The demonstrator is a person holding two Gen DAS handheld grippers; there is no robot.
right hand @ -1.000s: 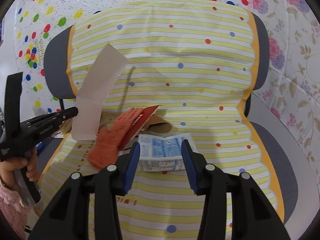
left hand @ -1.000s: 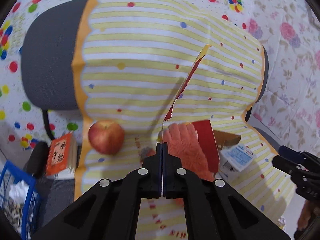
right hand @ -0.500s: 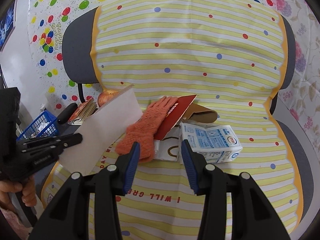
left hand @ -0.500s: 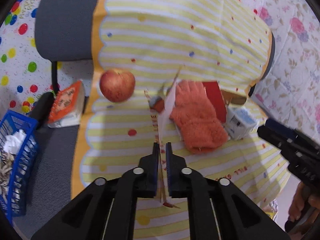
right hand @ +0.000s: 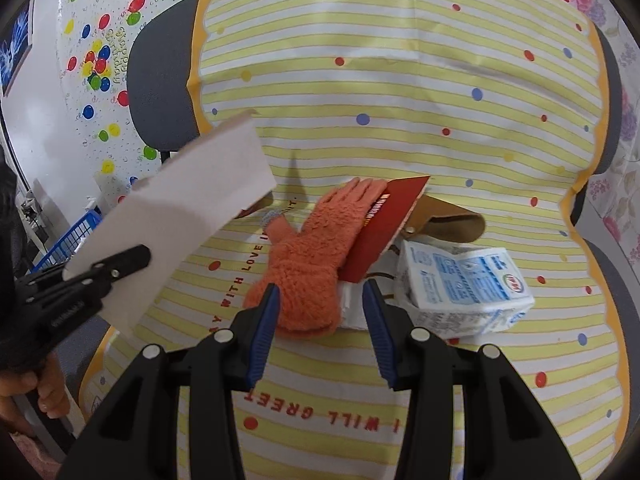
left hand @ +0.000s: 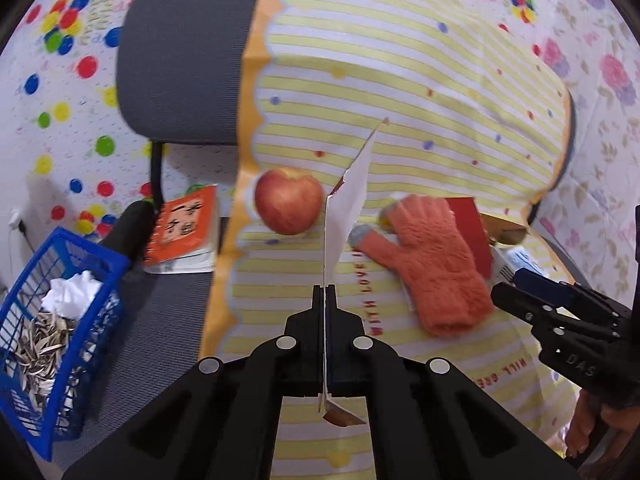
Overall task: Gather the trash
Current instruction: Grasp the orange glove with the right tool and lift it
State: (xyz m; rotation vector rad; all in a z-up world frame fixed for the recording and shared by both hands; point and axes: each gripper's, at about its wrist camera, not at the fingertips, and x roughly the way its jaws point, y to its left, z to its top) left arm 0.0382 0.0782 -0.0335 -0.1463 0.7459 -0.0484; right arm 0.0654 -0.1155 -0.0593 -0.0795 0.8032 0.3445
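Left gripper tilted downward, clamped on a white card standing edge-on above the striped cloth. Right gripper angled down too, jaws apart, empty, hovering just near of an orange glove. Beside the glove at right, a red booklet and milk carton. Apple left of the card. Blue basket of trash far left on a grey chair.

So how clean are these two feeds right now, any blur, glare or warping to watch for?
Left wrist view: slight motion smear on the apple and orange glove, dark fisheye corners. Right wrist view: sharper, milk carton print readable, white card casts a shadow on the striped cloth, whose stripes bow strongly. No glare.
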